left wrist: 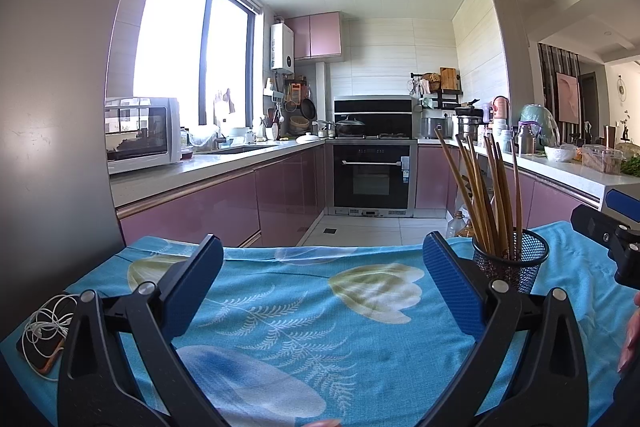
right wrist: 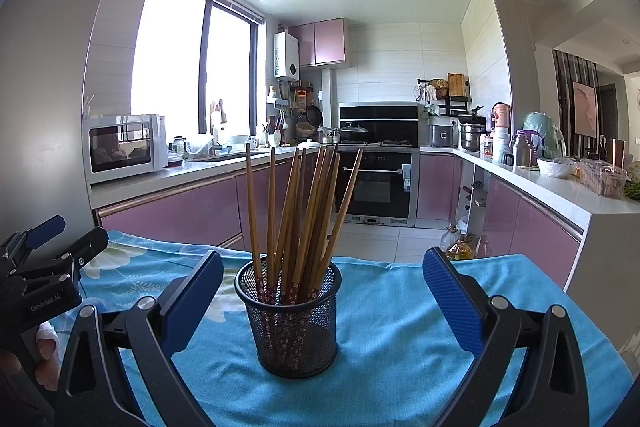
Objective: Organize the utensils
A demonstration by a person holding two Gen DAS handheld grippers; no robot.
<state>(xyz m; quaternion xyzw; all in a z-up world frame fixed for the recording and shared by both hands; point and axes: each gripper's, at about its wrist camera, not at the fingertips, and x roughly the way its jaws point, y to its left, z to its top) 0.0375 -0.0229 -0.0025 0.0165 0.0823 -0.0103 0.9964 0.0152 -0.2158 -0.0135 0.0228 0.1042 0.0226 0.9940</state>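
Blue-padded right gripper (right wrist: 323, 297) is hanging wide open, empty, the black wire-mesh cylindrical holder (right wrist: 291, 323) standing ahead between its fingers, untouched, on the turquoise floral cloth (right wrist: 400, 327). Brown wooden chopsticks (right wrist: 298, 211) are leaning loosely inside: light, stiff, likely slippery; best pinched mid-shaft. Left gripper (left wrist: 323, 297) is gaping too, holder ahead to its right. Chopstick count and tips behind mesh are proving unreadable.

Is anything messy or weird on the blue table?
Only a little: the chopsticks lean every which way in the mesh cup, and a tangled white cable lies on a phone at the cloth's left corner.
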